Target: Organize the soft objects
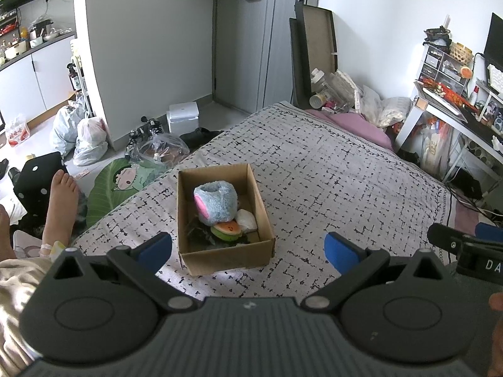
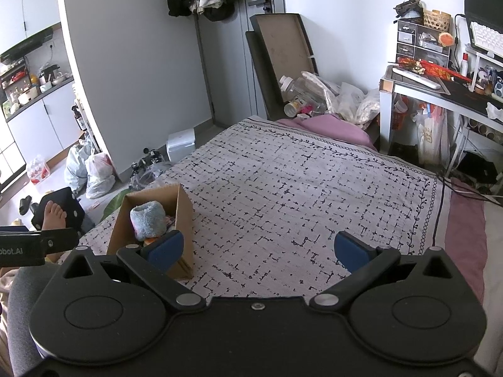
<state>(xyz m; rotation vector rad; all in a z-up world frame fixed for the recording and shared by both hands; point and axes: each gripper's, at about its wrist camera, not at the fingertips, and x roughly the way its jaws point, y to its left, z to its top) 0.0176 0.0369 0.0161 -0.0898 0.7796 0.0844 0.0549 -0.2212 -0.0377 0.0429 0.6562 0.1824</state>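
An open cardboard box sits on the patterned bedspread. Inside it lie a fluffy blue and pink plush, an orange and green plush and a white soft item. My left gripper is open and empty, just in front of the box and above the bed. My right gripper is open and empty over bare bedspread, with the box and the blue plush to its left. Part of the right gripper shows at the left wrist view's right edge.
A bare foot rests off the bed's left side. Plastic bags and a white box stand on the floor beyond. Bottles and bags pile at the bed's far end. A cluttered desk stands at the right.
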